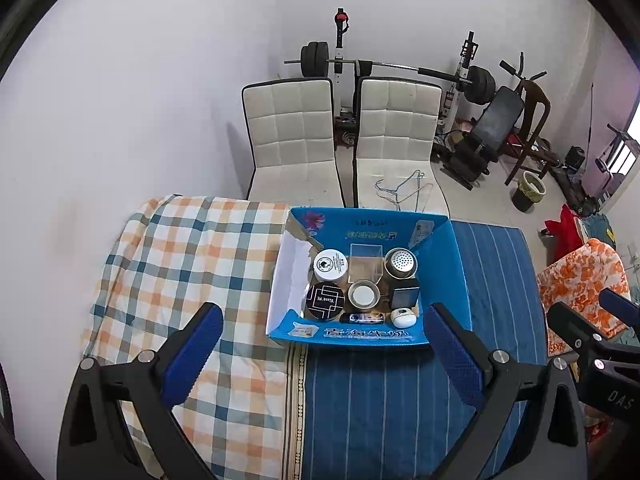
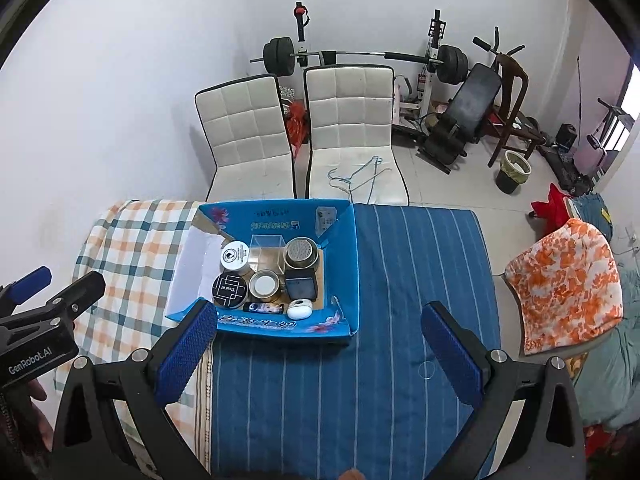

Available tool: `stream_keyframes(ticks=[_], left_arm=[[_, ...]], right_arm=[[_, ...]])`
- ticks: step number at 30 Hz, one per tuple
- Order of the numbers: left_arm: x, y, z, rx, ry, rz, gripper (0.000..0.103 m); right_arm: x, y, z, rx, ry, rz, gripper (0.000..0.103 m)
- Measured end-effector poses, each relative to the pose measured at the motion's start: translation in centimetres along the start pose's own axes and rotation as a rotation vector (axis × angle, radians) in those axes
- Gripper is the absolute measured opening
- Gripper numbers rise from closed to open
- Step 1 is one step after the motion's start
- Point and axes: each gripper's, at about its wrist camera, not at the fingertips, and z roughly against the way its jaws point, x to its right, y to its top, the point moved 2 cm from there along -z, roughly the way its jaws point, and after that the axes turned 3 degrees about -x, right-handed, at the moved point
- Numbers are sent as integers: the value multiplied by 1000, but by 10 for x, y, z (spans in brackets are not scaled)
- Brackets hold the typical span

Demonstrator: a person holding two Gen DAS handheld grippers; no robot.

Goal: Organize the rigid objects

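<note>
A blue cardboard box [image 1: 444, 256] [image 2: 340, 240] sits on the cloth-covered table. Inside it stand a white-lidded jar [image 1: 330, 264], a clear plastic cube [image 1: 365, 258], a perforated metal shaker [image 1: 401, 263], a black round tin [image 1: 325, 301], a small metal tin with a white centre [image 1: 363, 295], a dark cube [image 1: 405, 296], a small black flat item [image 1: 363, 317] and a white oval case [image 1: 402, 317]. My left gripper [image 1: 324, 322] is open and empty, held above the box's near wall. My right gripper [image 2: 320, 320] is open and empty, to the right of the left one.
The table carries a plaid cloth [image 1: 180, 264] on the left and a blue striped cloth [image 2: 360, 380] on the right. Two white chairs [image 1: 292, 136] stand behind the table, one with wire hangers [image 1: 400, 190]. A weight bench and barbell stand by the wall. An orange-patterned cloth [image 2: 568, 280] lies at right.
</note>
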Motion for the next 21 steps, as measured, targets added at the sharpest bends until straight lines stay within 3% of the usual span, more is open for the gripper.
stream_keyframes(ticks=[21], left_arm=[[1, -4, -1, -9, 6, 3, 103]], right_arm=[[2, 2, -5, 5, -15, -22, 103]])
